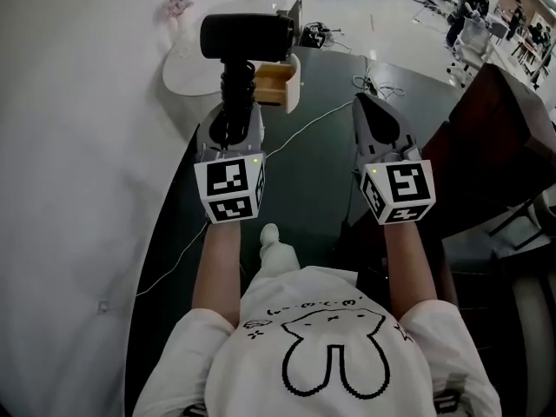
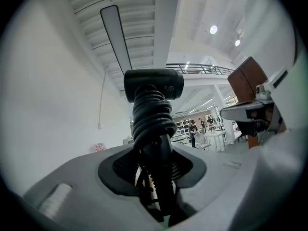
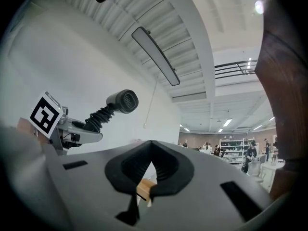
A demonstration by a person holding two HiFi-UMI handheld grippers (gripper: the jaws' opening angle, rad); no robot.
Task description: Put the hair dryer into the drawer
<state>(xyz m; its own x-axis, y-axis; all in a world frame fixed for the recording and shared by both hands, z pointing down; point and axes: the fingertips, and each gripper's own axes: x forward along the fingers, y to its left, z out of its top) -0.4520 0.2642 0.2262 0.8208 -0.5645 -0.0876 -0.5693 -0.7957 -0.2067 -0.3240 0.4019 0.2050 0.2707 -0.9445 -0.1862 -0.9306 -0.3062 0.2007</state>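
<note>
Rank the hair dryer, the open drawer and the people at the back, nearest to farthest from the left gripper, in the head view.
1. hair dryer, held in the left gripper.
2. drawer, just beyond, slightly right.
3. people, far back right.

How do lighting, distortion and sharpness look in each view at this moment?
Head view: even light, hair dryer sharp, dark floor shows little detail. Left gripper view: heavy fisheye, black corners, ceiling spotlights flare, hair dryer nearly a silhouette. Right gripper view: fisheye bows the strip light; brown panel at right is dim.
</note>
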